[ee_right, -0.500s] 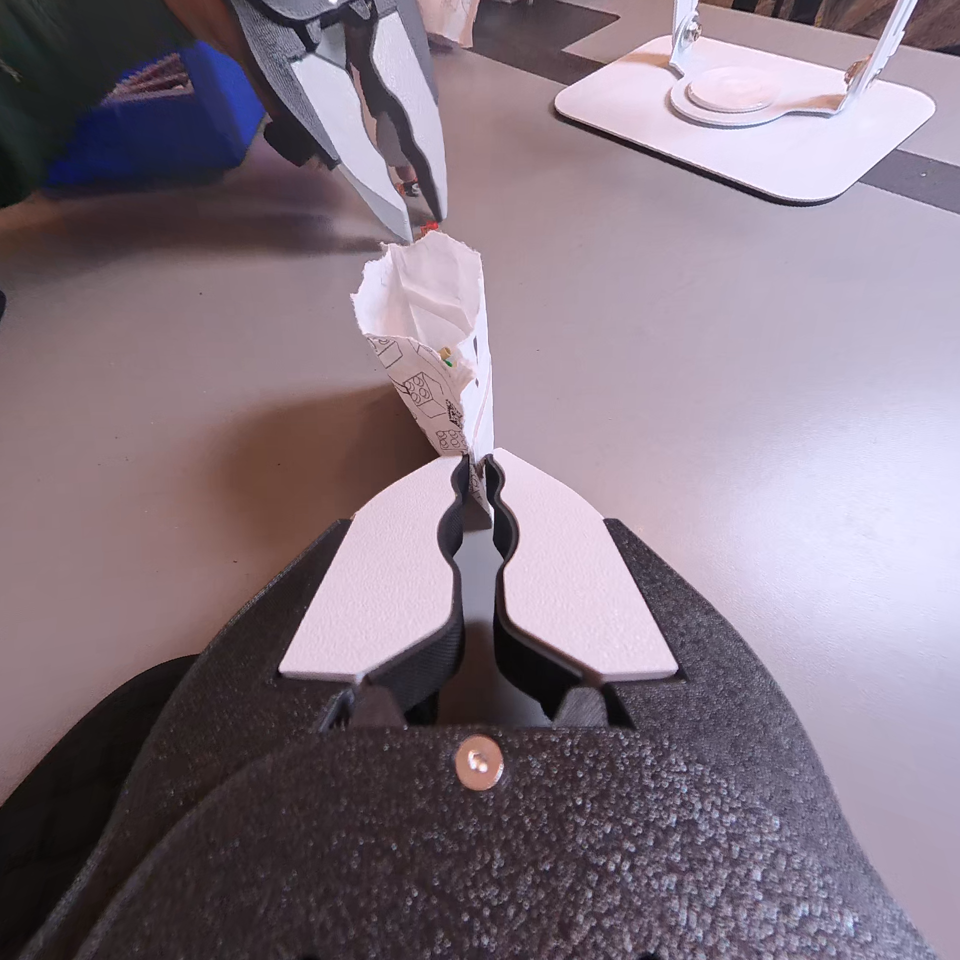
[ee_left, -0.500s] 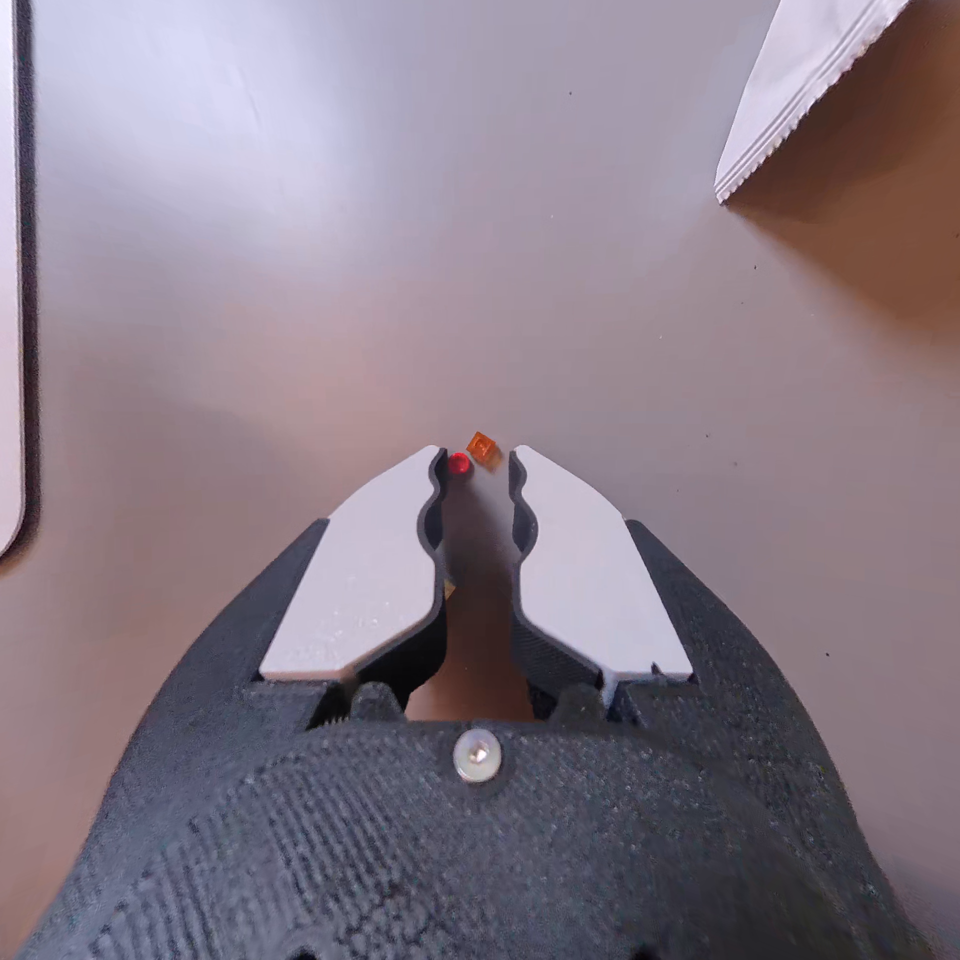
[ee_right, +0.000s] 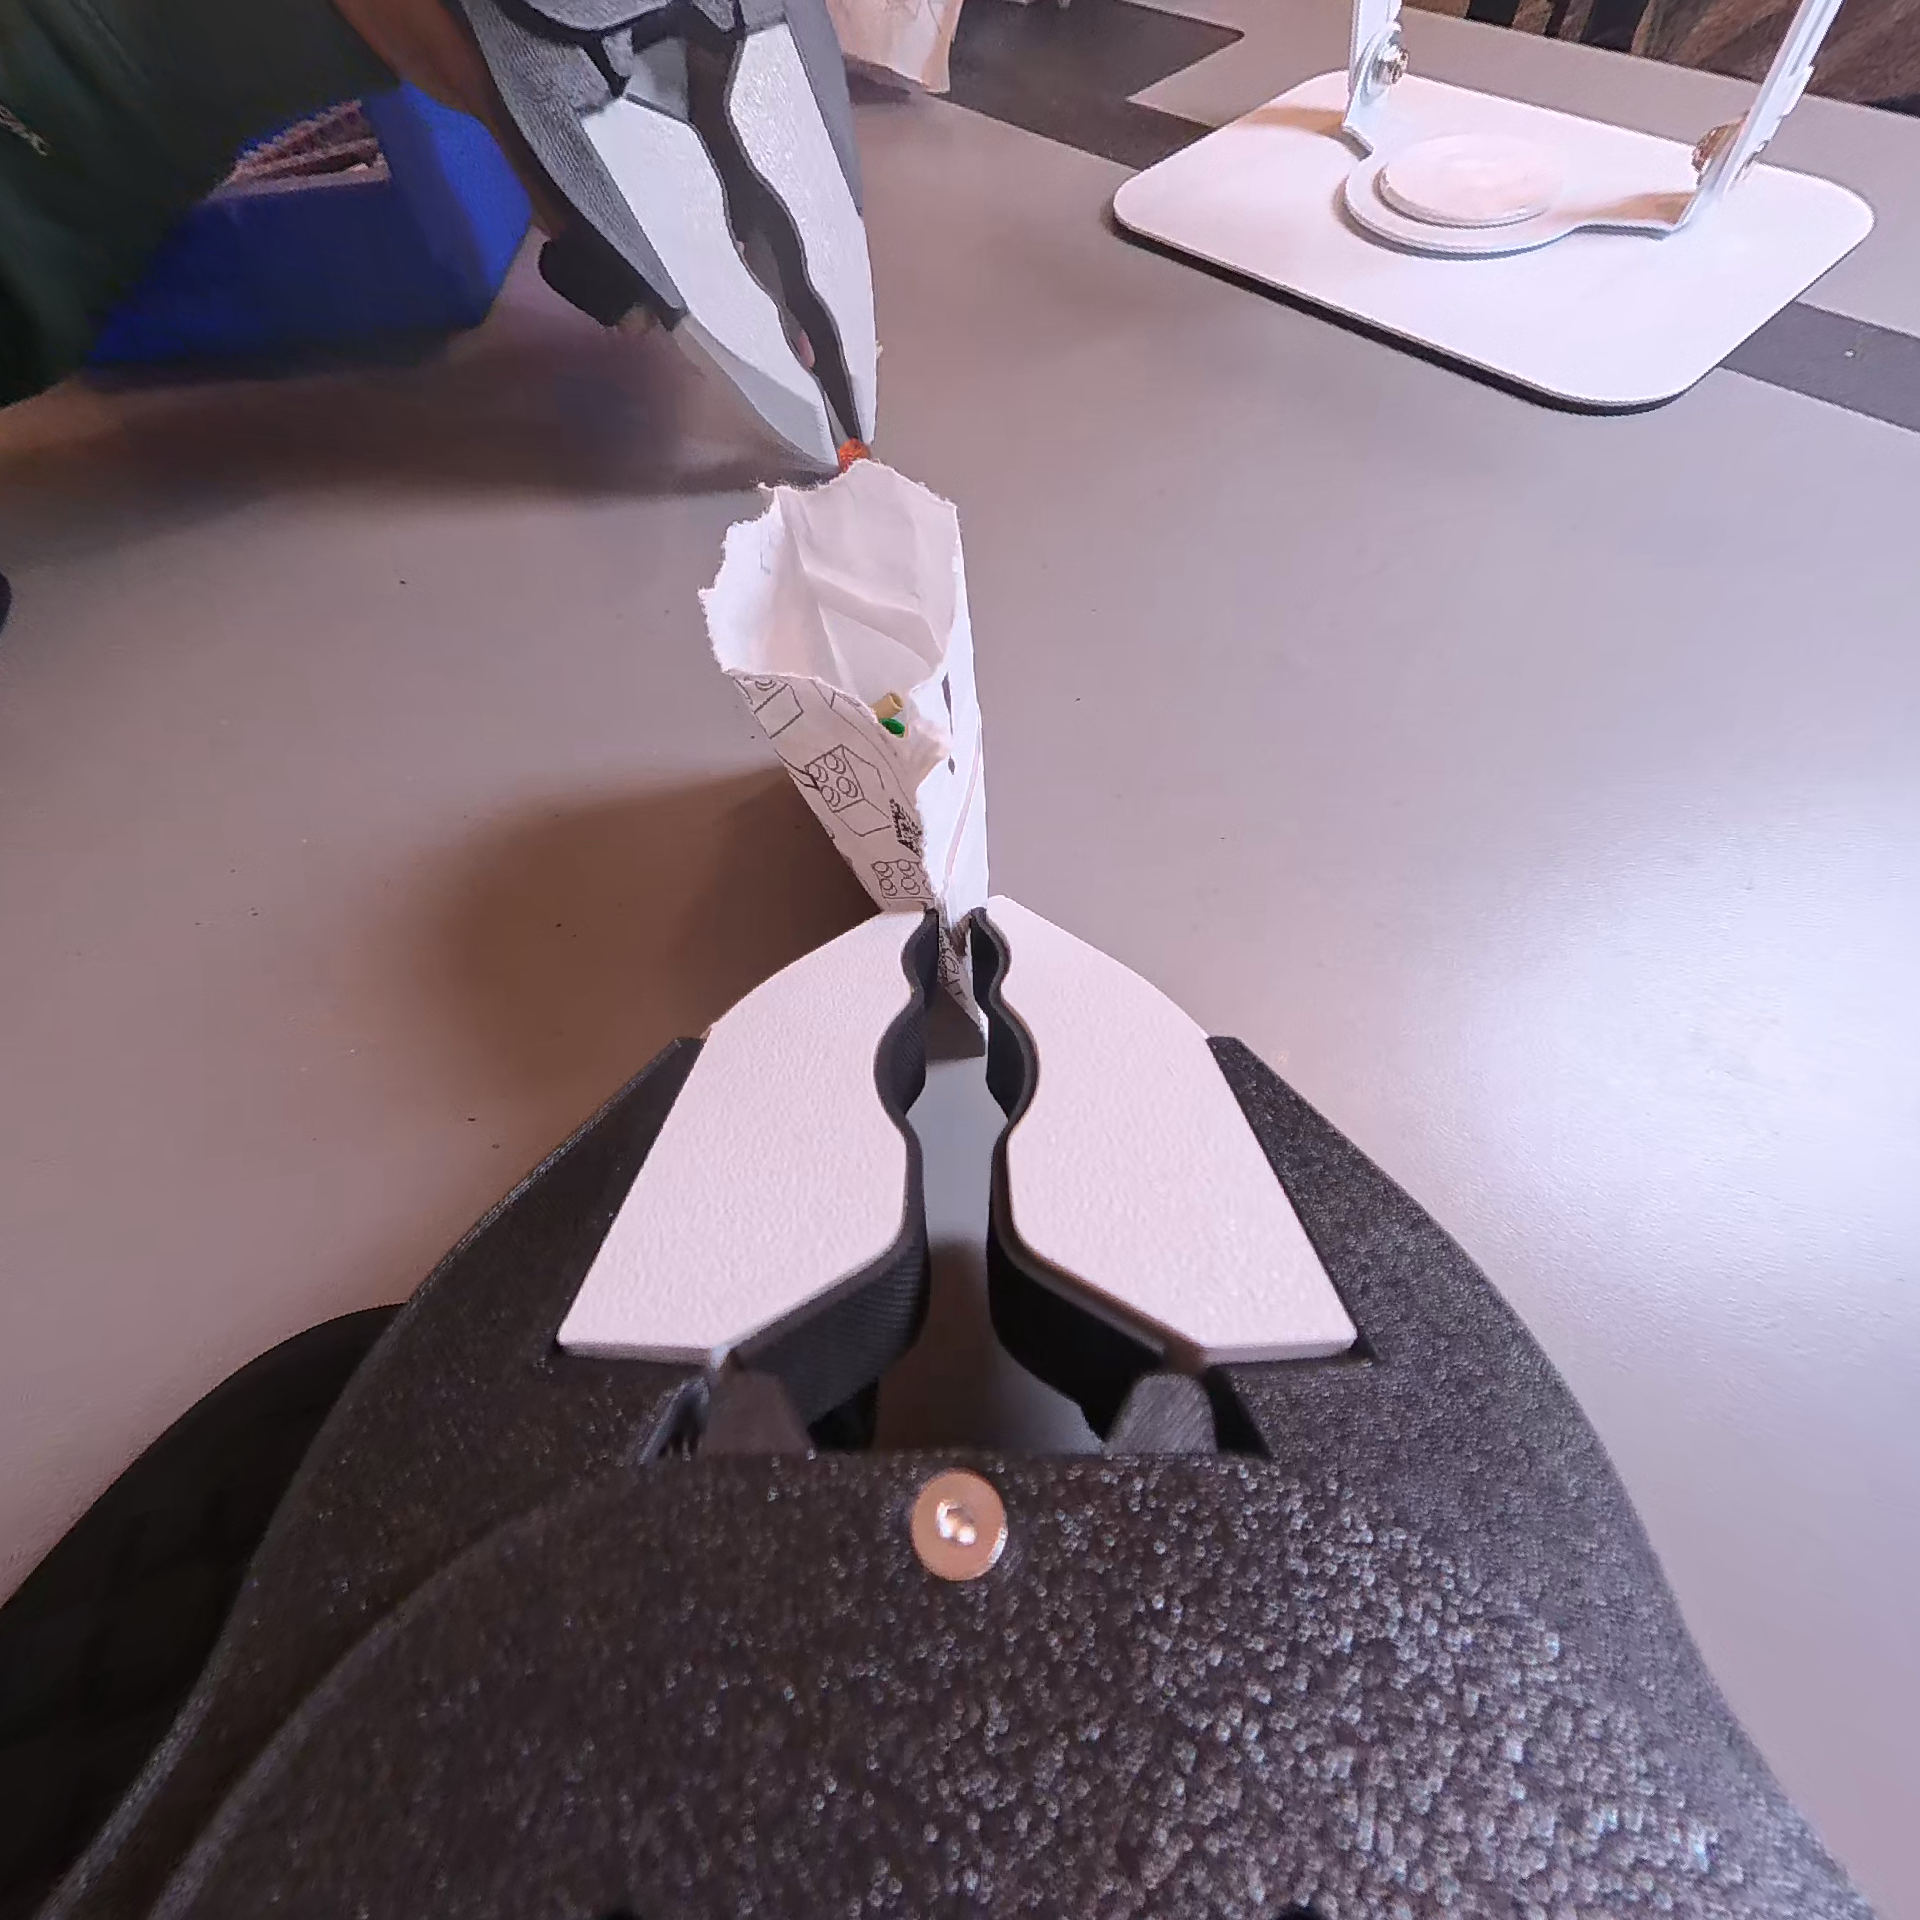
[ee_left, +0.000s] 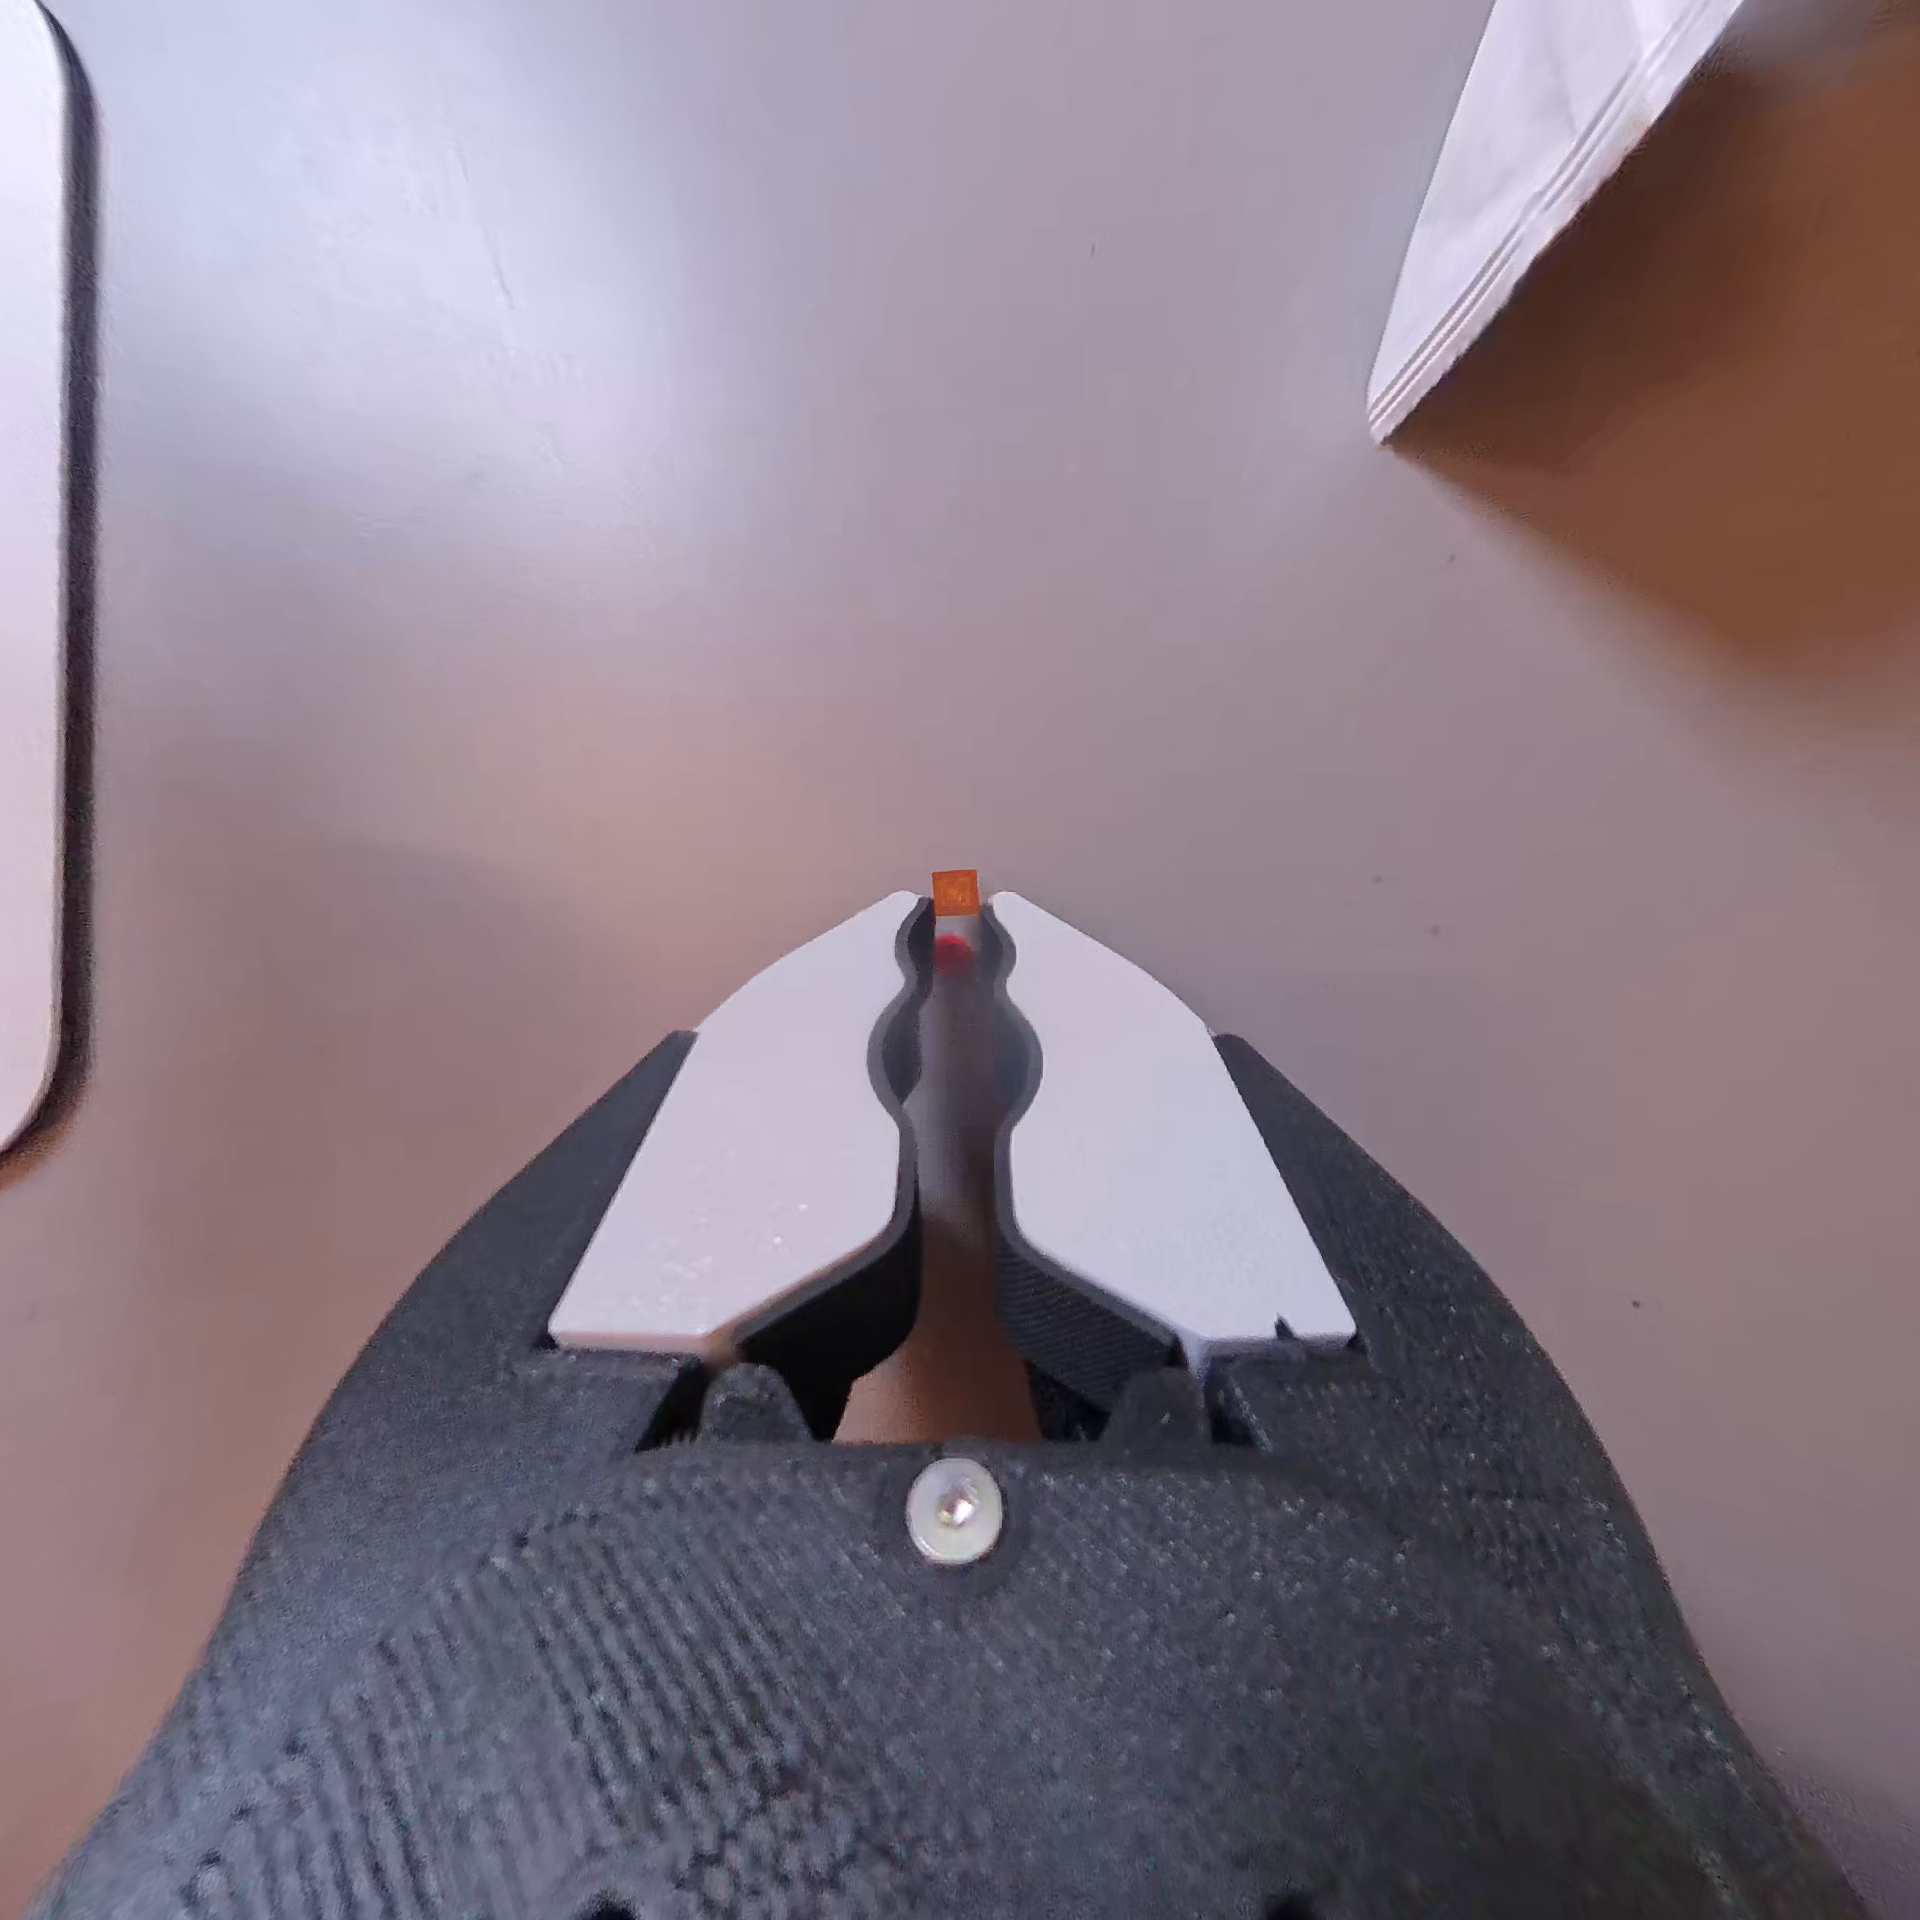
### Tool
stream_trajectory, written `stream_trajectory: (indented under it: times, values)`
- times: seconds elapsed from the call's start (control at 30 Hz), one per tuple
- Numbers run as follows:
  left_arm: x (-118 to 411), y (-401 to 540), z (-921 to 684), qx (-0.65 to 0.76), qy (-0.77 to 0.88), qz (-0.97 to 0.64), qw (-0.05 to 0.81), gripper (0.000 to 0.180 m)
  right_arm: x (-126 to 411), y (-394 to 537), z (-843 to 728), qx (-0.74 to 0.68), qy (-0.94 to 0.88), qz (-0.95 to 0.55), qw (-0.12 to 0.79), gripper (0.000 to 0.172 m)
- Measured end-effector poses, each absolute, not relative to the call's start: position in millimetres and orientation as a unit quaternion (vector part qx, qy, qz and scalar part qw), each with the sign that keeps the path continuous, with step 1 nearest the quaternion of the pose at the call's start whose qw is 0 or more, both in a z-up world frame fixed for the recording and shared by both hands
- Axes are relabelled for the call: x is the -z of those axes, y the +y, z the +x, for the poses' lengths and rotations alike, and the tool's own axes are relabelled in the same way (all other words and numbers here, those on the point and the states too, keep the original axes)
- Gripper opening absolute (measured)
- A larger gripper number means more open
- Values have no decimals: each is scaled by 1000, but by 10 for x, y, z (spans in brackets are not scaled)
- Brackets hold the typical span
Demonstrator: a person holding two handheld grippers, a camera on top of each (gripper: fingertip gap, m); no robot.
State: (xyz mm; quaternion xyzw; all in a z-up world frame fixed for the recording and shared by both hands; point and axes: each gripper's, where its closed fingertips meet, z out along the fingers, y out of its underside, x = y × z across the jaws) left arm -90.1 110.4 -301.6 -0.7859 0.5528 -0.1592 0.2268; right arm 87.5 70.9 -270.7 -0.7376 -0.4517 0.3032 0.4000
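Observation:
My left gripper (ee_left: 954,902) points down at the grey table (ee_left: 623,520), shut on a tiny orange square piece (ee_left: 954,894) at its fingertips. A small red round piece (ee_left: 952,954) shows blurred in the gap just behind it. In the right wrist view the left gripper (ee_right: 850,436) stands just beyond the bag's torn rim with the orange piece (ee_right: 852,450) at its tip. My right gripper (ee_right: 954,920) is shut on a torn white paper bag (ee_right: 862,623) printed with brick drawings, its open mouth up. Small tan and green pieces (ee_right: 891,717) lie inside.
A white stand with a flat base (ee_right: 1507,260) sits on the table at the far right; its edge (ee_left: 26,520) shows at the left of the left wrist view. A white bag's corner (ee_left: 1610,208) hangs top right there. A blue object (ee_right: 312,239) and a sleeve (ee_right: 104,156) are far left. My hands' fingertips stand some 20 cm from each other. It is some 25 cm from my left tips to the flat base (ee_right: 1507,260).
My left jaws have closed from well apart onto the orange piece, which now sits square between the tips. The red piece now shows behind it. The right gripper still holds the bag.

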Motion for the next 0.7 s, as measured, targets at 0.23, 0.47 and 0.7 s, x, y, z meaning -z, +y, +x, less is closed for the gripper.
stream_trajectory:
  times: [0.23,0.47,0.7]
  values:
    - [2289,859,-107,245,593,-692,332,8,2713,709,870,-302,-453,-738,398,6]
    - [2271,584,540,224,670,-633,317,24,2707,692,872,-300,-457,-735,402,5]
    - [2195,710,280,186,654,-648,344,27,2707,696,885,-301,-456,-736,401,6]
